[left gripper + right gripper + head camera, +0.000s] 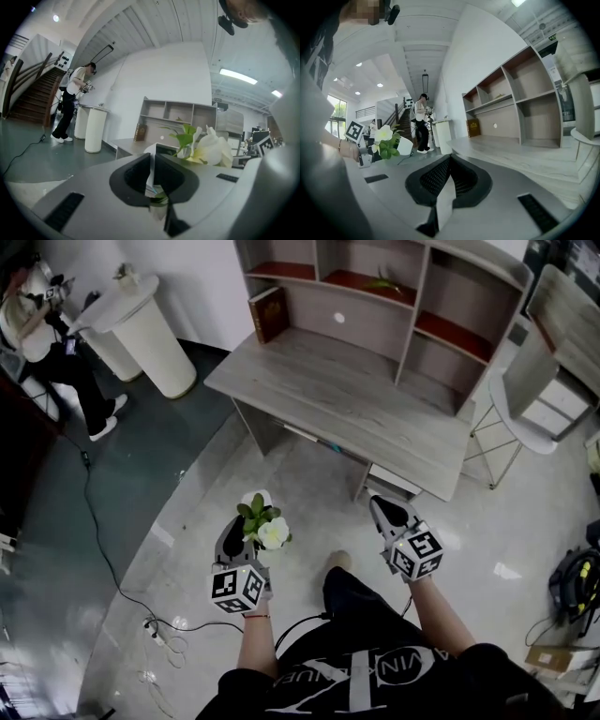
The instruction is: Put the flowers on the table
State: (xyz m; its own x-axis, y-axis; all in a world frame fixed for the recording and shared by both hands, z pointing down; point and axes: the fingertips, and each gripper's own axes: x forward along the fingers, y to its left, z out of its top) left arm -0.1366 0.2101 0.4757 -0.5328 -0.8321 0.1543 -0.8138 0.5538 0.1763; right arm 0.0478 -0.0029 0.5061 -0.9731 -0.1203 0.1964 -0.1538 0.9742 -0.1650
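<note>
Between the left gripper's [152, 165] dark pads we find a thin white edge, seemingly the rim of the white pot [256, 498], clamped with the jaws almost together. Flowers [212, 149] rise just beside that grip: a smooth white bloom over glossy green leaves. We record them held above the polished pale floor [309, 512], short of the table [375, 413], a flat top of light wood grain under box-shaped shelves. Right gripper [449, 161]: its cross-hatched pads meet at the tips, with nothing between them and nothing touched.
</note>
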